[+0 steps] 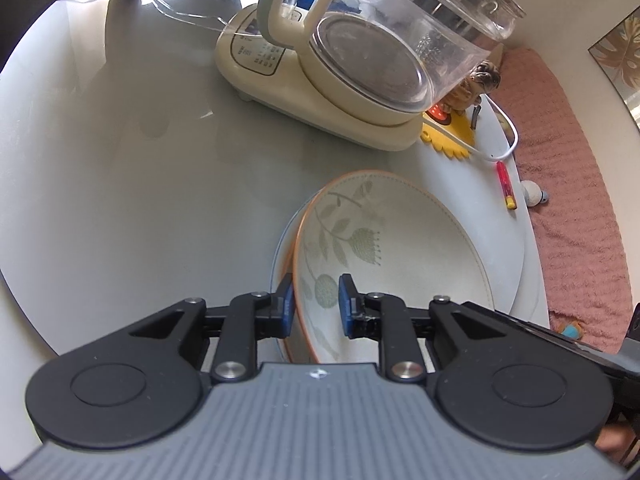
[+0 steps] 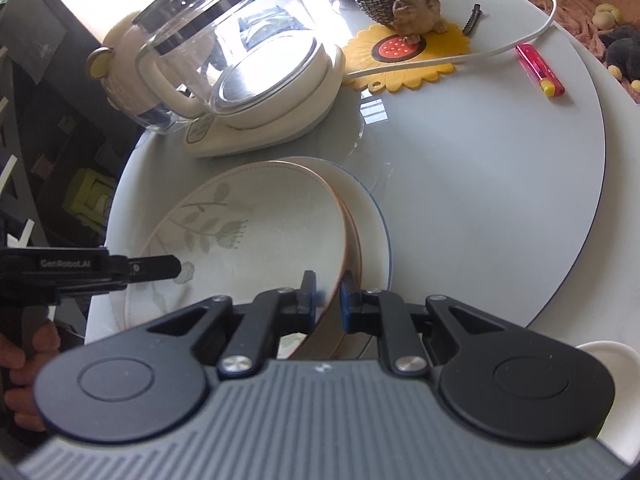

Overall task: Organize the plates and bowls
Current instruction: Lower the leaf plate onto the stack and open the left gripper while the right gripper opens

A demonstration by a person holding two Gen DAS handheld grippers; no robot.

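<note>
Two grippers astride the tilted leaf-patterned bowl (image 2: 256, 232), hollow upward: right gripper (image 2: 328, 304) apparently clamped on its rim, left gripper (image 1: 316, 304) slack.

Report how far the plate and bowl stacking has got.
Done: the leaf-patterned bowl already sits over the white plate on the table. In hand: the right gripper is clamped on the bowl's rim; the left gripper straddles the opposite rim, its pads apparently clear. Left: the bowl sits off-centre and tilted, so it needs settling, and another white dish at the right wrist view's edge remains unstacked.
</note>
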